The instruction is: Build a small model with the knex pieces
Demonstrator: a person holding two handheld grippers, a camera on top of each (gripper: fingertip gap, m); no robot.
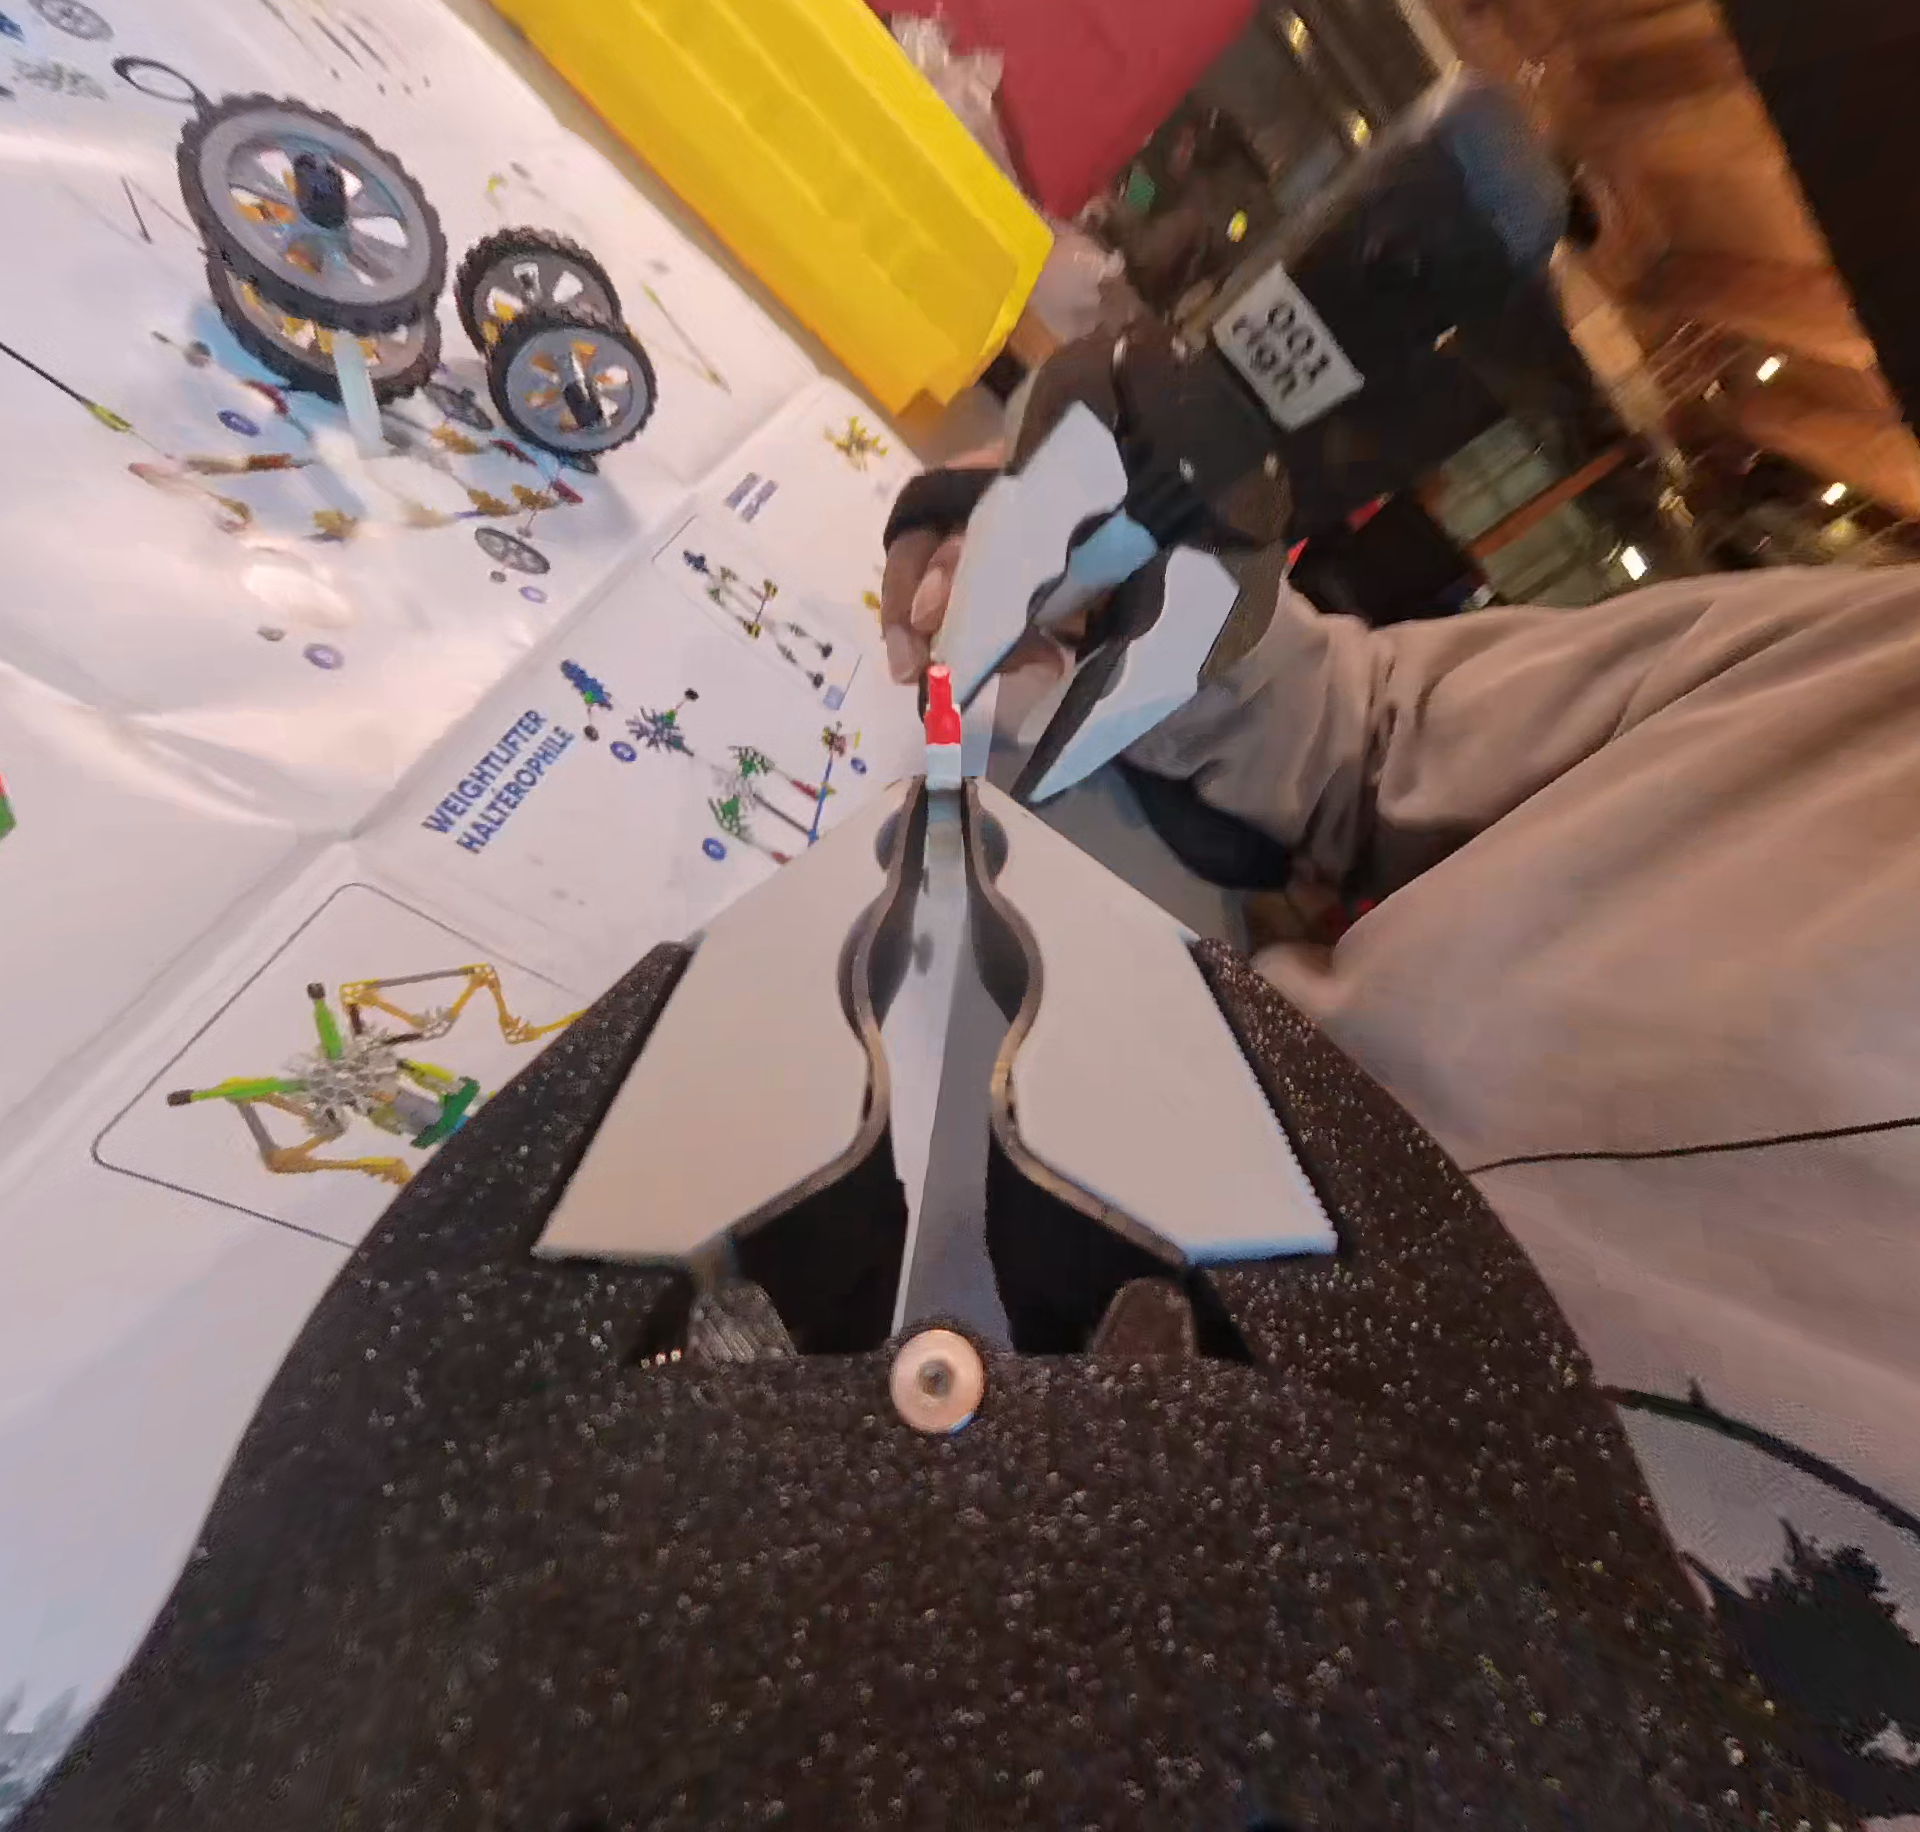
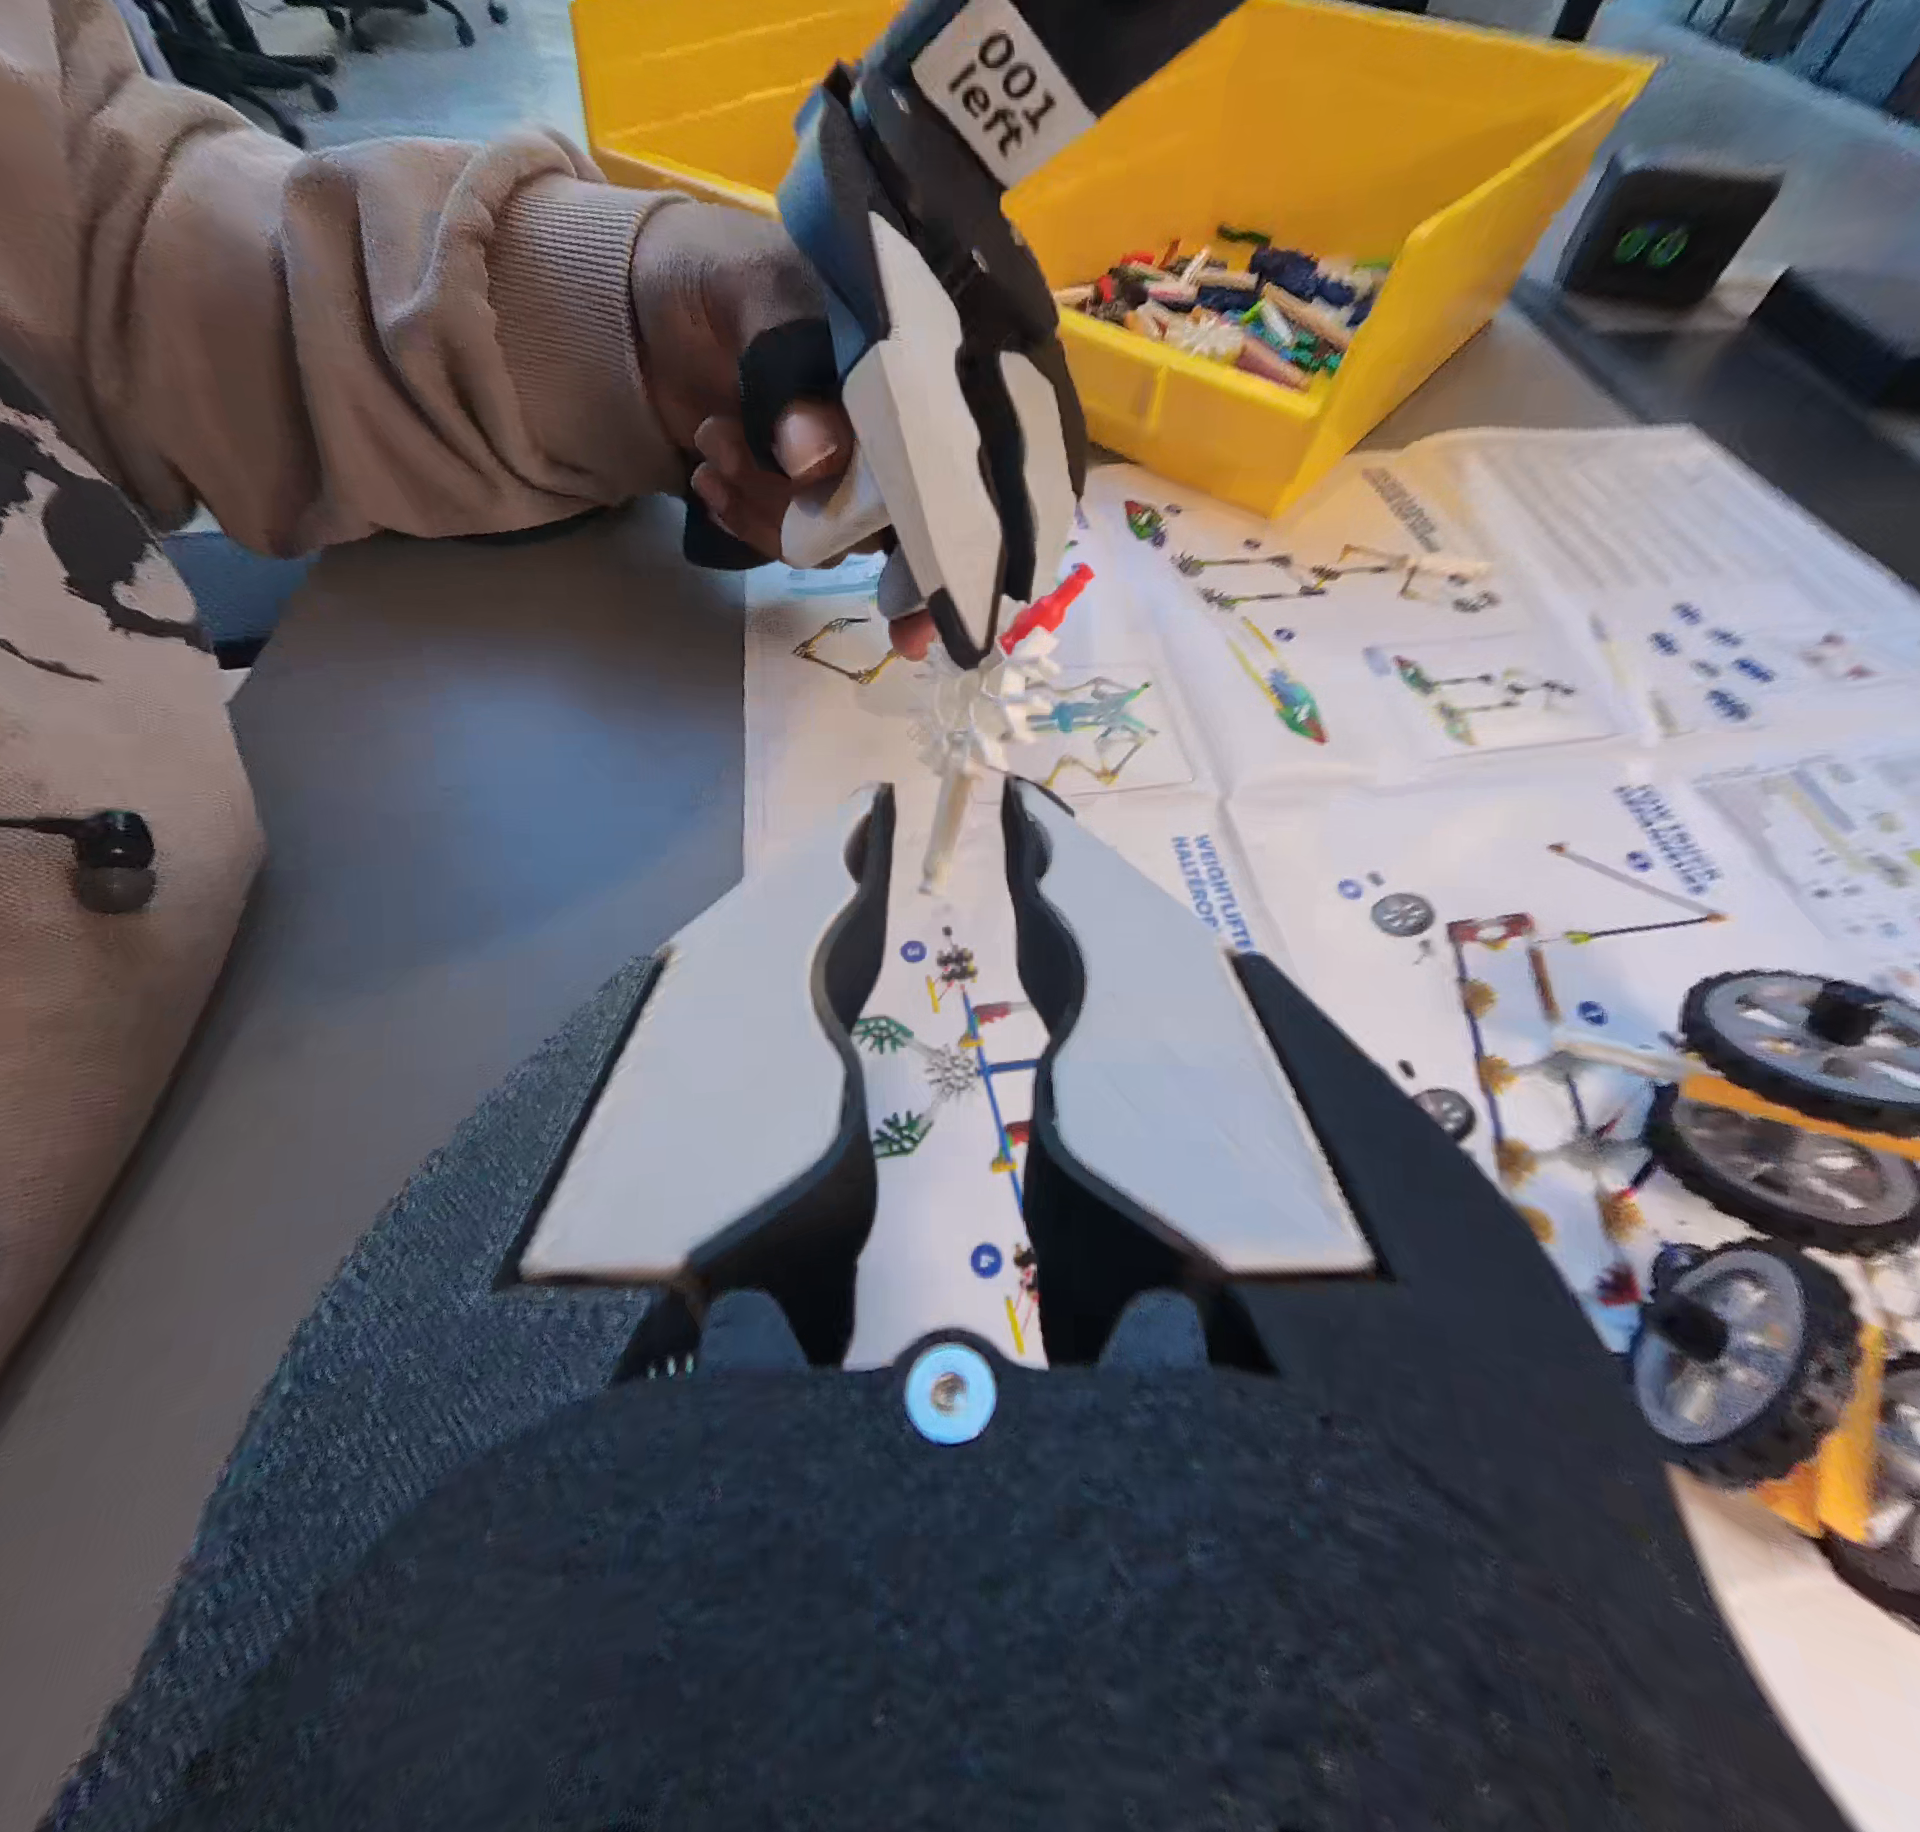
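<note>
My left gripper (image 1: 942, 795) is shut on a small white connector piece (image 1: 943, 766) with a red piece (image 1: 940, 707) sticking out past the tips. In the right wrist view the left gripper (image 2: 971, 639) holds a white snowflake-shaped connector (image 2: 961, 712) with the red piece (image 2: 1044, 613) on it above the instruction sheet (image 2: 1351, 847). A thin white rod (image 2: 948, 832) hangs from the connector into the gap between my right gripper's (image 2: 948, 795) tips. The right jaws stand a little apart on either side of the rod. The right gripper also shows in the left wrist view (image 1: 1003, 748), open.
A yellow bin (image 2: 1455, 224) with several small building pieces stands beyond the sheet; it also shows in the left wrist view (image 1: 790, 151). A wheeled model (image 2: 1787, 1159) sits at the right, and in the left wrist view (image 1: 312, 224). A red bin (image 1: 1091, 37) stands behind. Beige sleeves (image 2: 364, 328) are at the left. The tips of both grippers are at nearly the same place.
</note>
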